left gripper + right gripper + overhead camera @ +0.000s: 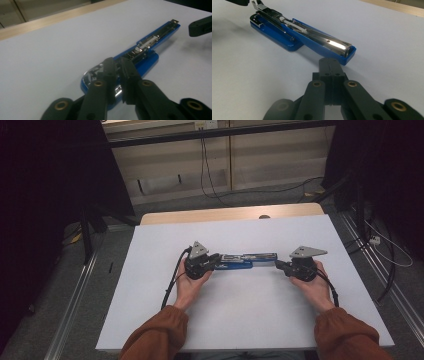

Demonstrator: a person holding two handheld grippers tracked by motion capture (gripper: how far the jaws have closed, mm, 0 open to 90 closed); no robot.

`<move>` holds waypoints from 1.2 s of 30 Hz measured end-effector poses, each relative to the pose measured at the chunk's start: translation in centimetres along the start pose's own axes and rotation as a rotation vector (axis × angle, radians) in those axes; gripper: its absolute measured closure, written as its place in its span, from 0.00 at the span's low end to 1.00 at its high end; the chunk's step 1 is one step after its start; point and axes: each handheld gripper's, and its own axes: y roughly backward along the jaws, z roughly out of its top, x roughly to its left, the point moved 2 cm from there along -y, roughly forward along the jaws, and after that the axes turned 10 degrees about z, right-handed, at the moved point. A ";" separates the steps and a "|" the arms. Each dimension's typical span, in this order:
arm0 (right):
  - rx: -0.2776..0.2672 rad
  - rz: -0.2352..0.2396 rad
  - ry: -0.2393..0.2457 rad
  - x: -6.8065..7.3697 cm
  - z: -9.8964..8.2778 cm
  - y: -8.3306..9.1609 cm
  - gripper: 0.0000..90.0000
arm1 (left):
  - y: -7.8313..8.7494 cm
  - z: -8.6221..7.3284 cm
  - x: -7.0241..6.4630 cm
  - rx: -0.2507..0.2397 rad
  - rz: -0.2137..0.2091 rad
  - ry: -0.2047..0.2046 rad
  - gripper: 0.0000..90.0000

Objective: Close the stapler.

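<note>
A blue stapler (245, 260) lies swung fully open along the middle of the white desk (250, 320), its two halves stretched in a line from 9 o'clock to 3 o'clock in the high view. No brand, label or readable writing shows on the stapler, the desk or either tool.

The left hand-held gripper (216, 261), gripped by a person's hand in a rust-brown sleeve, sits at the stapler's 9 o'clock end. In the left gripper view its jaws stand nearly together, a thin slit between them, over the chrome and blue hinge end of the stapler (140, 53); whether the pads pinch a metal part there is hard to make out, since the jaws themselves cover the spot.

The right hand-held gripper (278, 265) rests at the stapler's 3 o'clock end. In the right gripper view the right hand-held gripper (331, 65) has its jaws pressed flat together with nothing between them, the tips just short of the blue end of the stapler (312, 35) and its shiny staple channel; they look apart from it, though the gap is slim.

The far tip of the other tool is cut off at the frame edge in both gripper views. The room beyond the desk falls into dark shadow, with cables only faintly visible on the floor.
</note>
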 end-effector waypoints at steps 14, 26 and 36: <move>0.037 0.002 -0.004 -0.2 -0.1 -0.7 1.00 | -1.0 -0.9 0.1 0.078 0.006 -0.032 1.00; 0.074 0.018 -0.001 -0.2 -0.3 -1.2 1.00 | -1.4 -1.0 0.2 0.087 -0.004 -0.006 1.00; 0.105 -0.008 -0.023 -0.6 -0.1 -1.5 1.00 | -1.4 -1.0 -0.2 0.091 -0.006 -0.008 1.00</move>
